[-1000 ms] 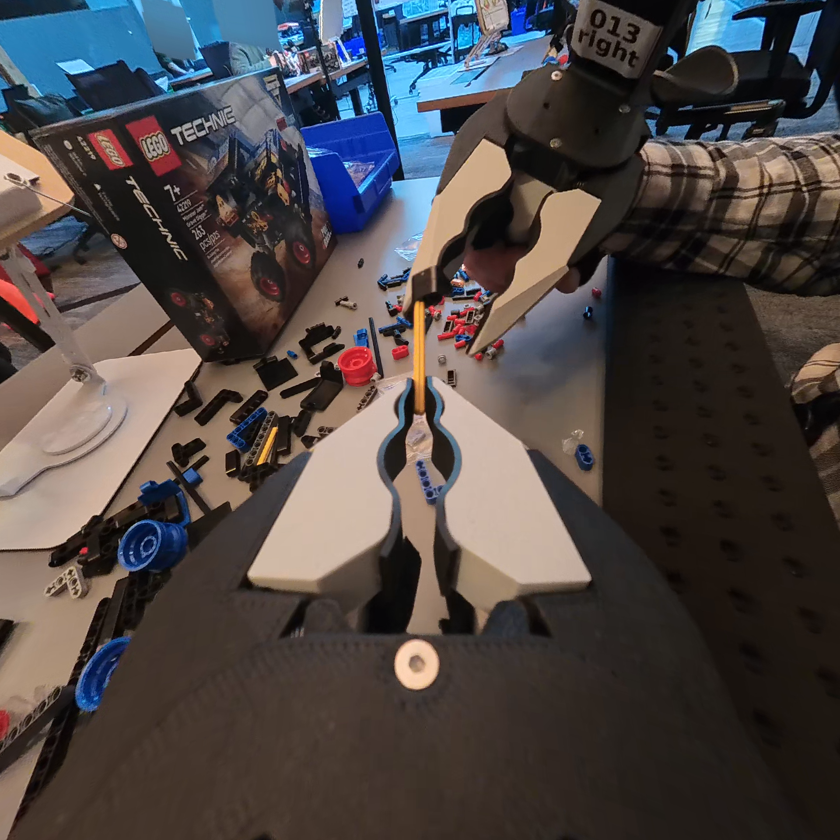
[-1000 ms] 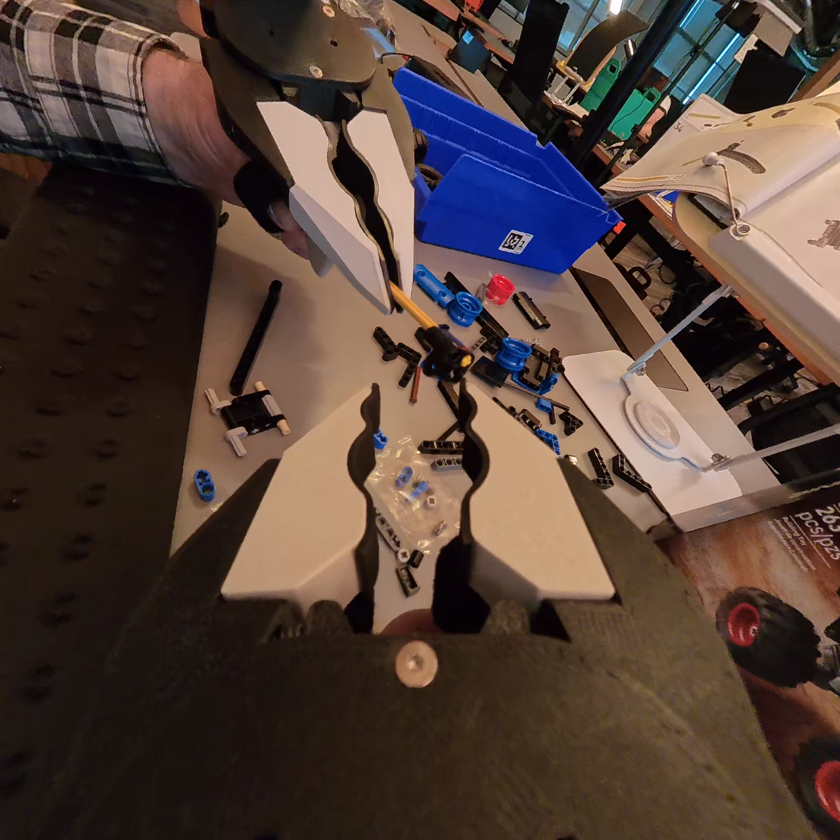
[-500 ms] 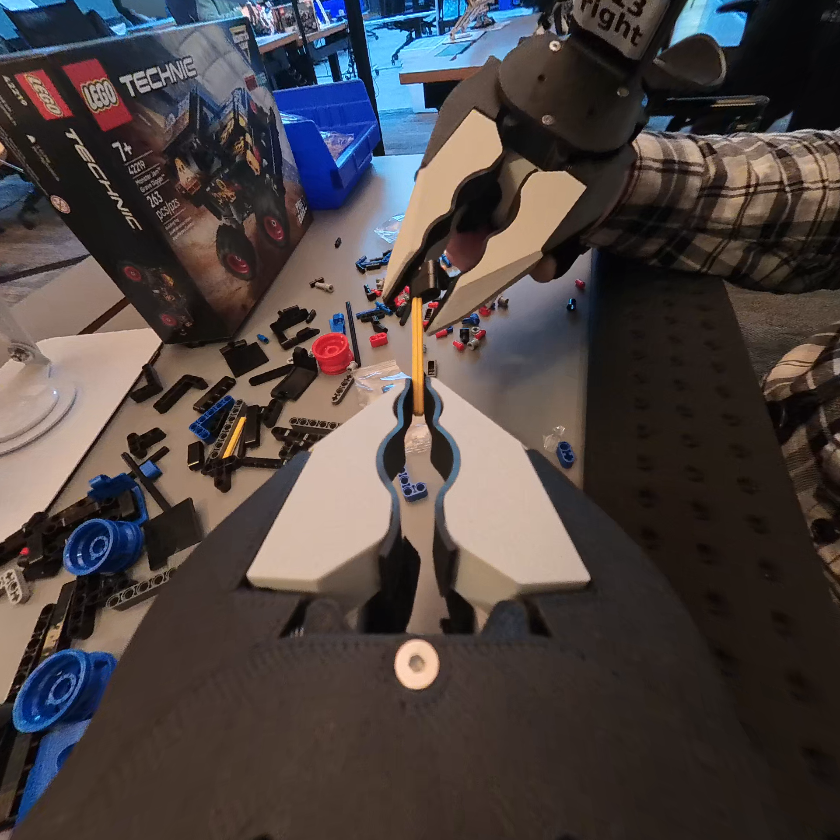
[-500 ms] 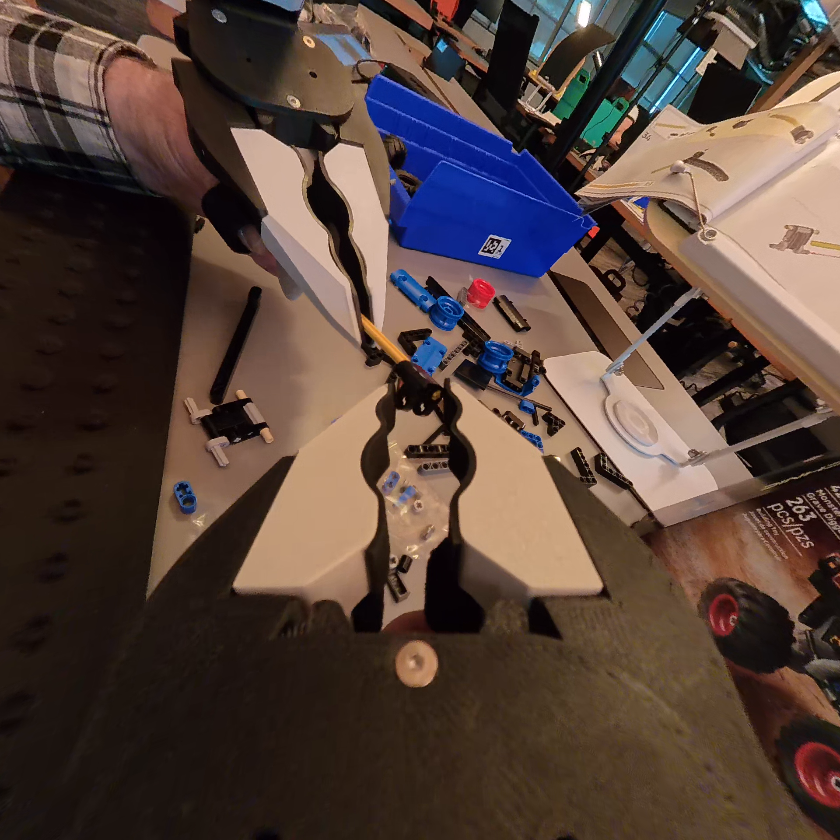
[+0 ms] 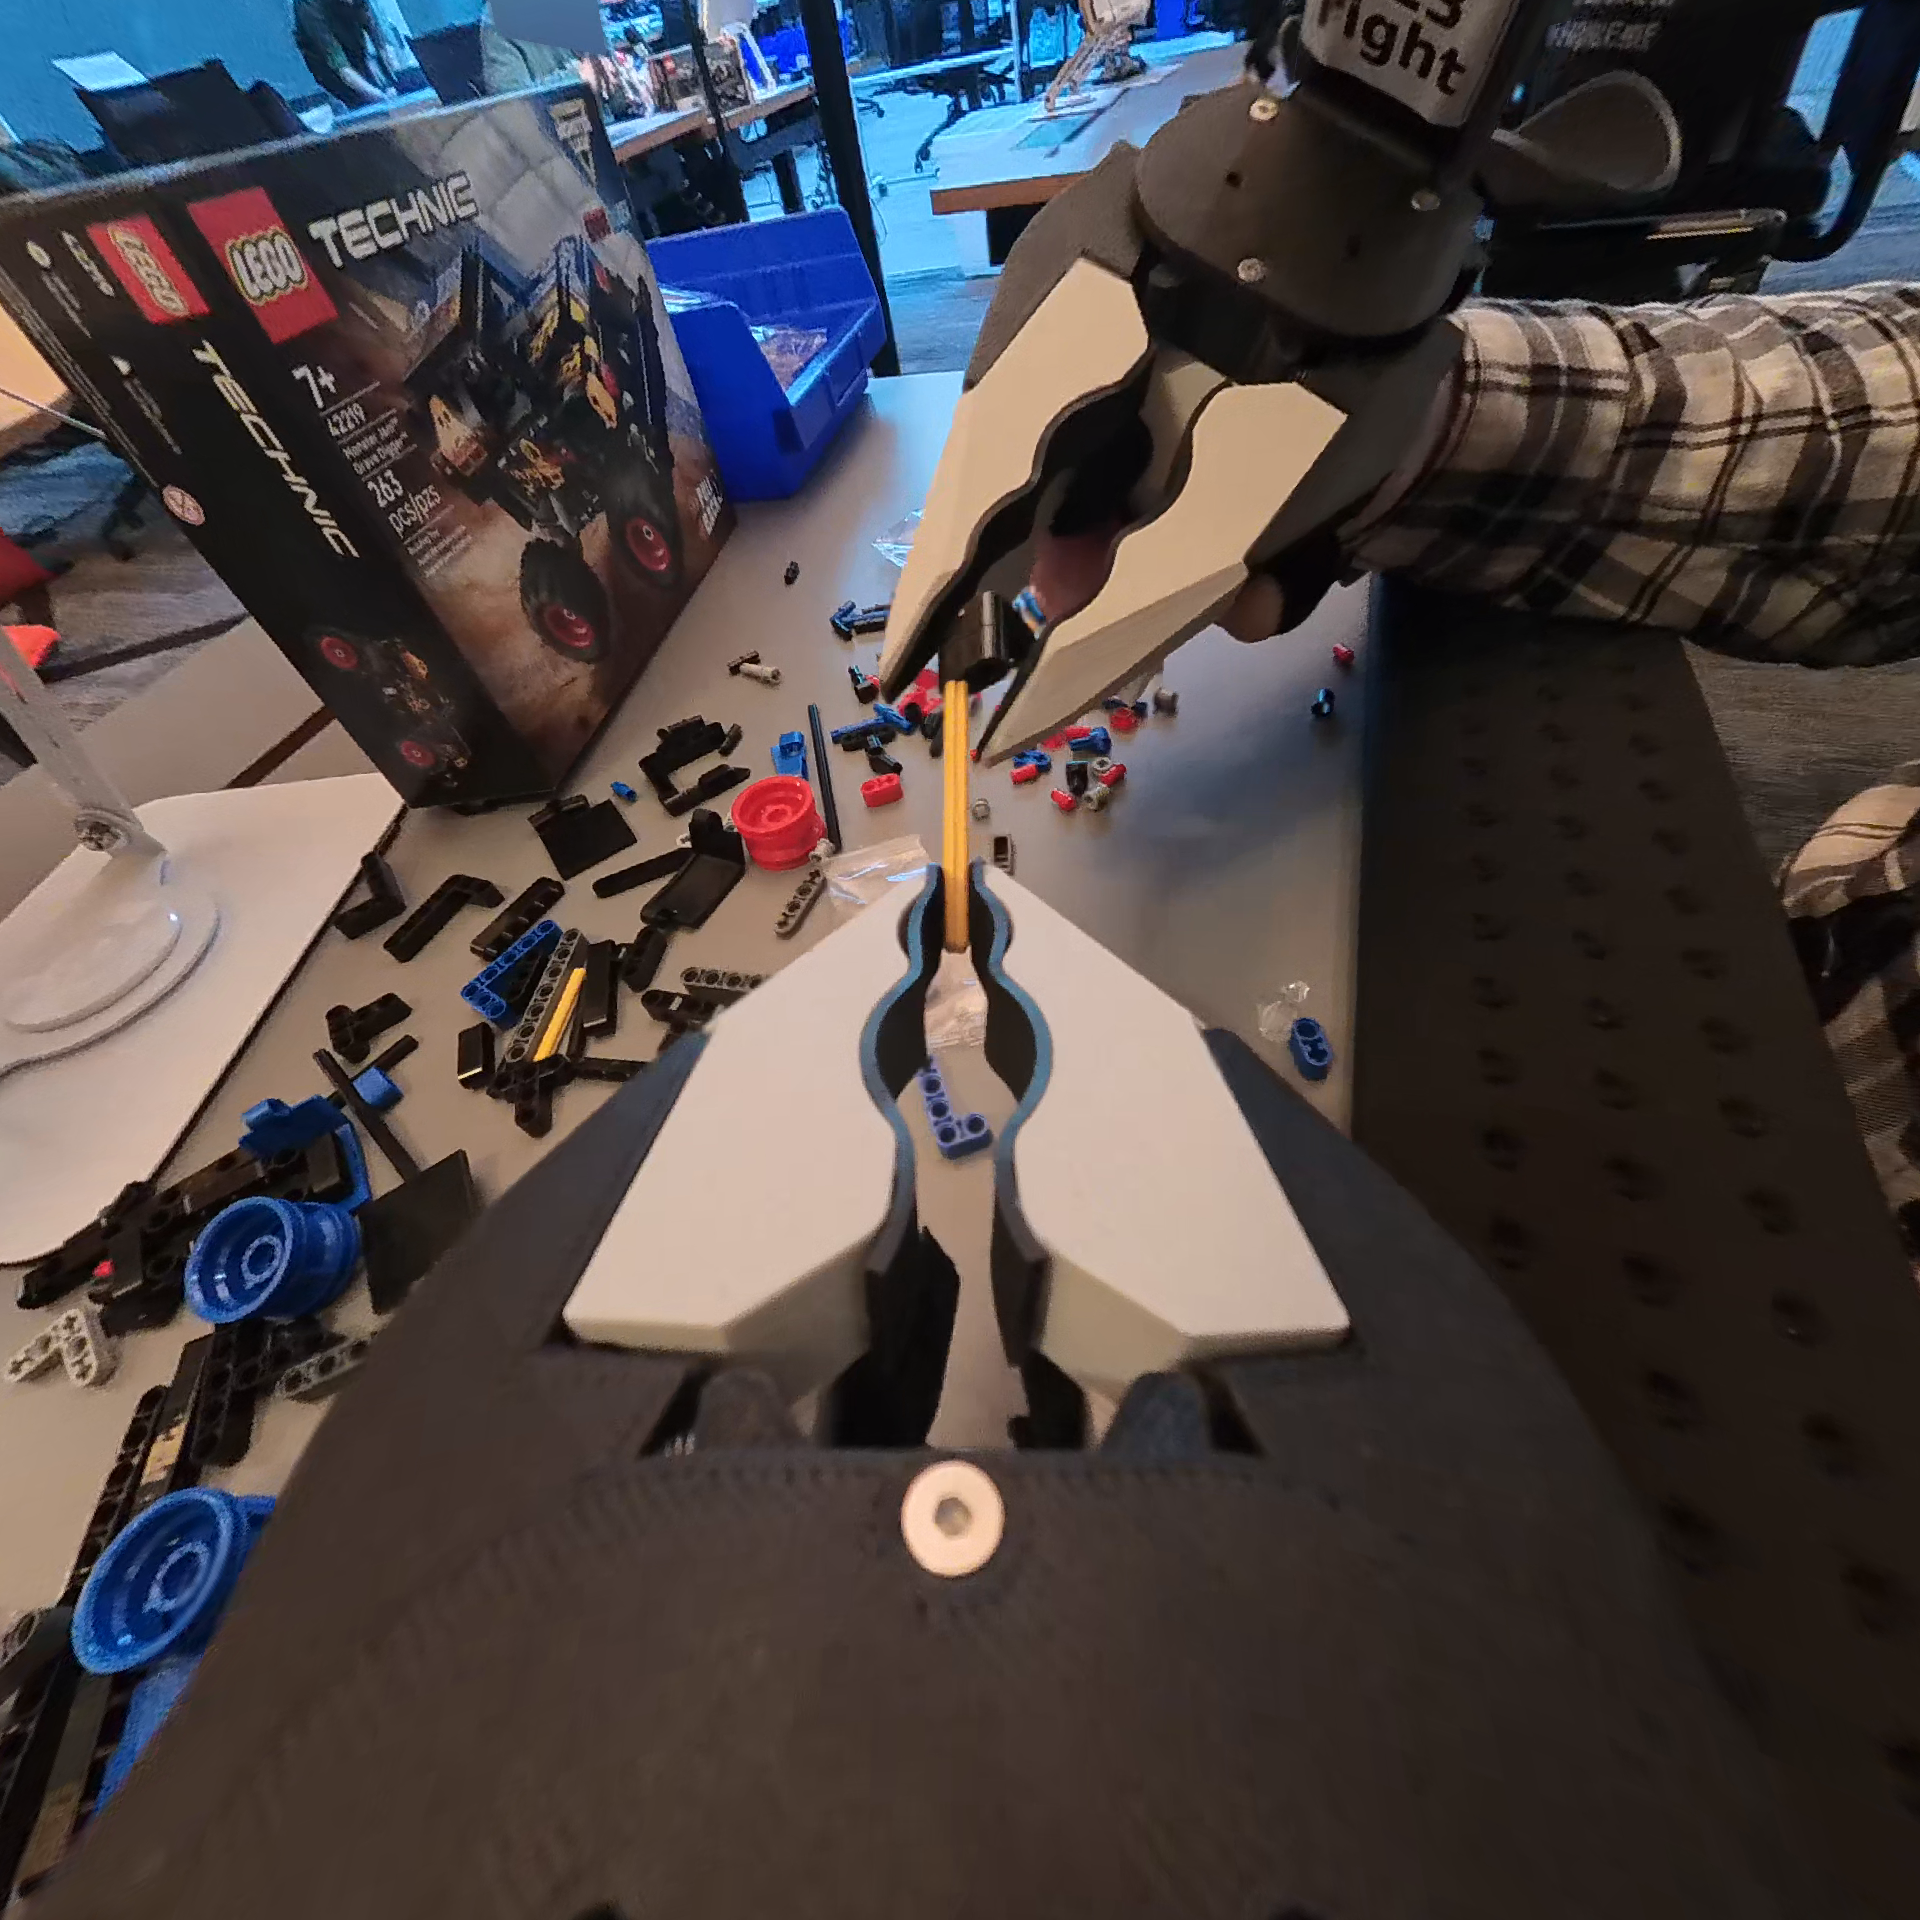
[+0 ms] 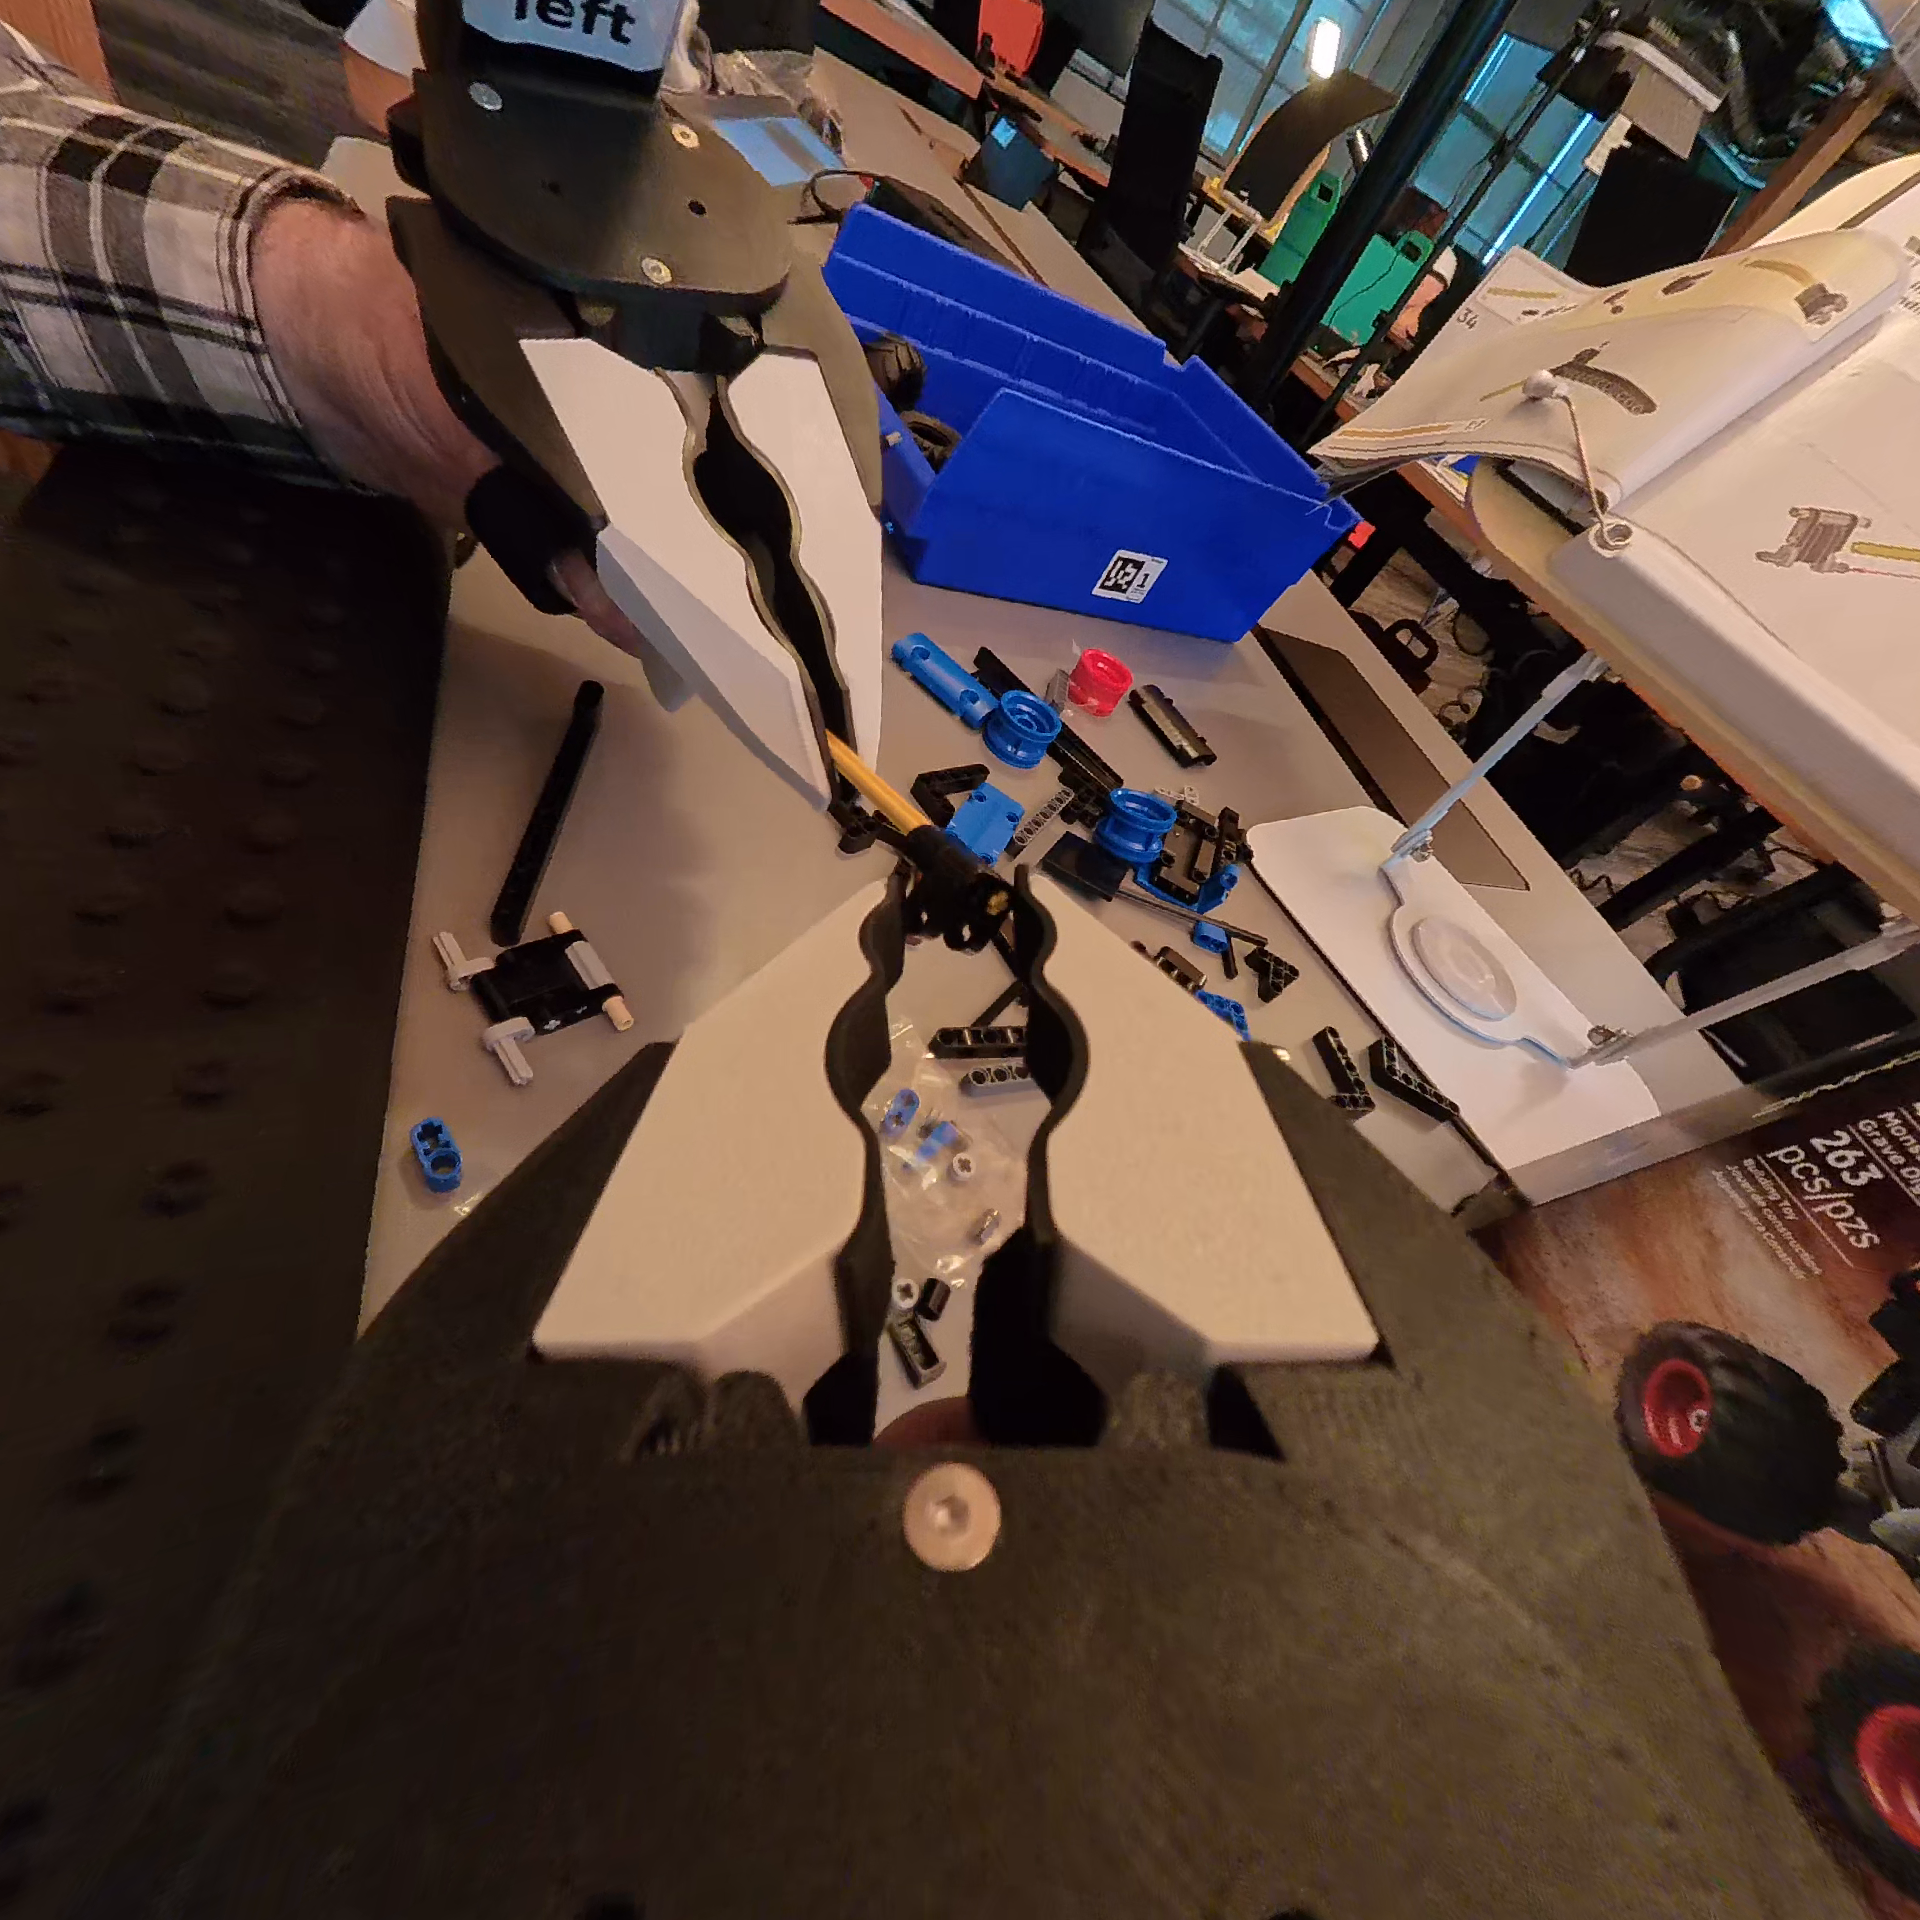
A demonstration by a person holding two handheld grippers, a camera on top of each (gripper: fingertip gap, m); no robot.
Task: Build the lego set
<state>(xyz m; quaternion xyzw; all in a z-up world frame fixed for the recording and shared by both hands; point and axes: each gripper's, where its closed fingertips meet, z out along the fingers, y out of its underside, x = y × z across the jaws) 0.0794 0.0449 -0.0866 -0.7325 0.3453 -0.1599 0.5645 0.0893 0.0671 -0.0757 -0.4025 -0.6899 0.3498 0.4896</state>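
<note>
My left gripper (image 5: 956,899) is shut on the near end of a thin yellow axle (image 5: 954,810) and holds it above the table. A small black connector (image 5: 982,634) sits on the axle's far end. My right gripper (image 5: 951,722) faces the left one, and its jaws are closed on that connector. In the right wrist view the connector (image 6: 951,883) sits between the right gripper's tips (image 6: 958,896). The axle (image 6: 878,795) runs from it up into the left gripper (image 6: 844,774).
Loose black, blue and red pieces cover the grey table (image 5: 1195,883), among them blue wheels (image 5: 270,1257) and a red wheel (image 5: 779,821). The set's box (image 5: 395,436), a blue bin (image 6: 1091,499), a white stand base (image 5: 104,935), a booklet (image 6: 1662,343) and a dark mat (image 5: 1610,1039) surround them. Left and right tips are no more than a few centimetres apart.
My right gripper has moved in toward the axle's far end and narrowed its jaws onto the black connector. My left gripper still holds the axle.
</note>
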